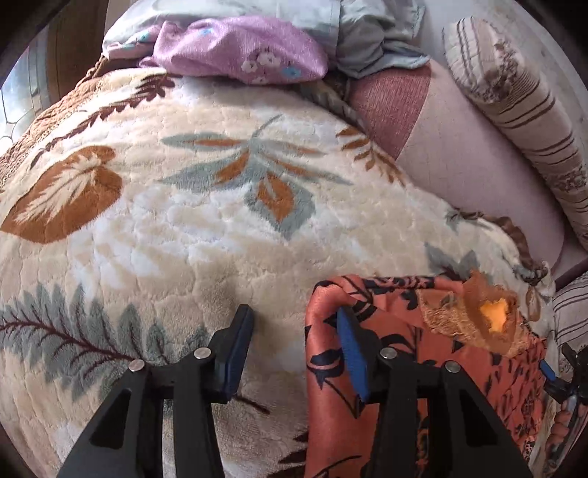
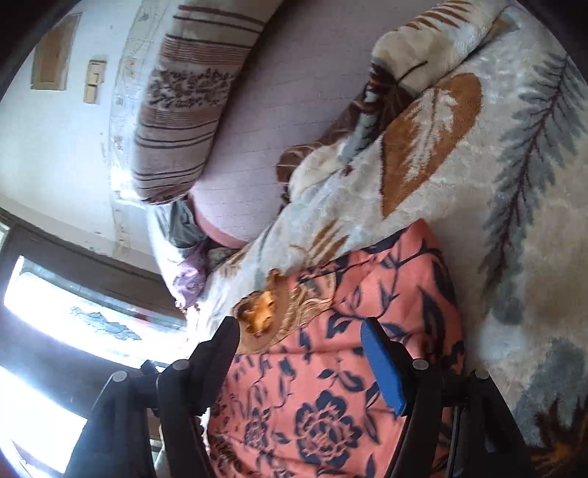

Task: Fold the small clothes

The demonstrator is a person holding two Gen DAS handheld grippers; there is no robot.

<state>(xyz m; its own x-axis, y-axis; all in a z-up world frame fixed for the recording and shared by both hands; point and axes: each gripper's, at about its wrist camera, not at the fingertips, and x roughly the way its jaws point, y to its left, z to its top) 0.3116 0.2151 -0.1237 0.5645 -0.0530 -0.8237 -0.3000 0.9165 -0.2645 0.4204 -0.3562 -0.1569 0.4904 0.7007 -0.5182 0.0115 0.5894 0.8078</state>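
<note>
A small orange-red garment with a dark blue flower print and a tan lace collar lies on the cream leaf-pattern blanket. My left gripper is open; its right finger rests on the garment's left edge, its left finger over bare blanket. In the right wrist view the garment fills the lower middle. My right gripper is open just above it, the collar near the left finger. The right gripper also shows at the left wrist view's right edge.
A purple flowered cloth and pale blue-grey clothes are piled at the blanket's far end. A striped bolster lies along the pink sheet by the wall. A window is at left of the right view.
</note>
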